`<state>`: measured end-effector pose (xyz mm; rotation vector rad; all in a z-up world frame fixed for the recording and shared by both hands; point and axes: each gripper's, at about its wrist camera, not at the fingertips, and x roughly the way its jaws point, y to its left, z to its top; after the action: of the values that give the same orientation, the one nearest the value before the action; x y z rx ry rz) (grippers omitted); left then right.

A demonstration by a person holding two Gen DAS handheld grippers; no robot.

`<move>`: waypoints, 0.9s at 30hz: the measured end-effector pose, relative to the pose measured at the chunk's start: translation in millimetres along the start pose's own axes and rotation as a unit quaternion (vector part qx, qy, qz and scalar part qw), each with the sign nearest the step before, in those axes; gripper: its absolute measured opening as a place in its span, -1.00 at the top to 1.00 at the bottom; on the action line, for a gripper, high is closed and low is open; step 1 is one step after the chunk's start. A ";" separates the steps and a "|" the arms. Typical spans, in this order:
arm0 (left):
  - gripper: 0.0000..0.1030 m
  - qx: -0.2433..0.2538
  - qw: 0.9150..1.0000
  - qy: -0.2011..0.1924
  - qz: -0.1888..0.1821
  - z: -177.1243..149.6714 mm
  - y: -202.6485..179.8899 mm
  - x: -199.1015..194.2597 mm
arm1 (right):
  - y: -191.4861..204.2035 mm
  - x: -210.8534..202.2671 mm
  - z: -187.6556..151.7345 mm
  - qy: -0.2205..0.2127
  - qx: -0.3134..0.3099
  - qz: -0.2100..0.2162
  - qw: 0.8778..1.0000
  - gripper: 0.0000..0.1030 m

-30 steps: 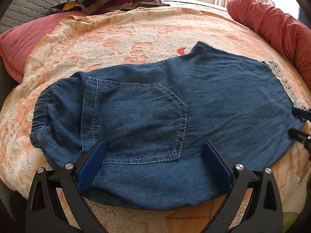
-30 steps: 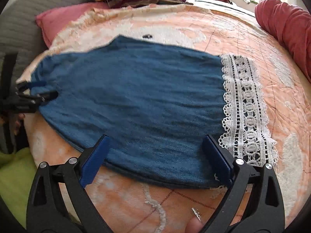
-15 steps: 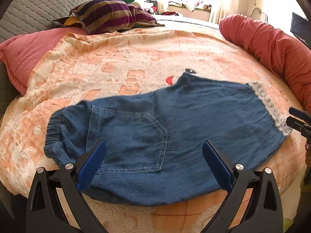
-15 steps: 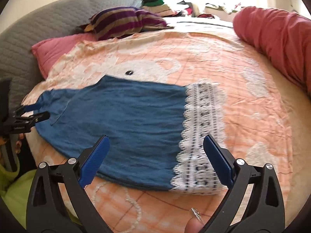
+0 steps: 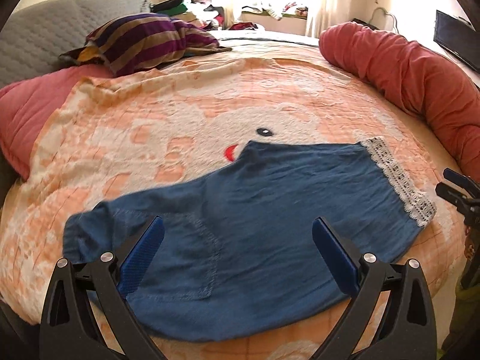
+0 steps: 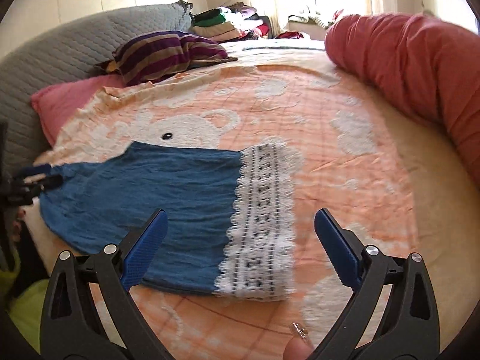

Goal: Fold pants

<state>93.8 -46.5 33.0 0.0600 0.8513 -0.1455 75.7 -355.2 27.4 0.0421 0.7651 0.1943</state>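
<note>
A pair of blue denim pants [image 5: 255, 228], folded leg over leg, lies flat on a peach patterned bed blanket [image 5: 186, 111]. The left gripper [image 5: 238, 249] hovers wide open over the waistband end; the right gripper [image 6: 240, 247], equally wide, hangs near the white lace cuff [image 6: 264, 219]. A neat fold likely means pinching both cuff corners evenly before carrying them towards the waistband.

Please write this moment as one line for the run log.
task: fold pants | pants: flat on blanket, folded in half | left claw: open, empty | right claw: open, empty | lace hem: right end
</note>
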 end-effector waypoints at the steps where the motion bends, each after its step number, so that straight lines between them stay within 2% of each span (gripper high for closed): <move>1: -0.91 0.004 1.000 0.001 -0.004 2.8 -3.9 1.0 | -1.7 -1.4 0.6 -0.002 0.001 0.002 1.000 -0.79; 7: -0.91 0.038 0.999 0.007 -0.021 27.0 -35.0 14.2 | -9.8 -3.7 0.4 -0.009 0.006 -0.007 1.000 -0.80; 11: -0.91 0.056 0.998 0.009 -0.036 48.8 -55.4 26.5 | -10.9 -2.6 -3.7 -0.008 -0.012 -0.040 0.999 -0.80; 17: -0.91 0.081 0.996 0.014 -0.043 70.9 -79.5 45.9 | -10.5 -6.6 -7.7 -0.009 -0.016 -0.027 0.999 -0.81; 27: -0.91 0.123 0.991 0.019 -0.039 93.8 -106.4 76.8 | -8.6 16.1 -24.3 0.033 0.006 0.009 0.999 -0.81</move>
<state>197.4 -170.0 37.5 0.2612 0.8717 -0.3226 71.6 -361.3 -2.1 0.0531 0.8321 0.2087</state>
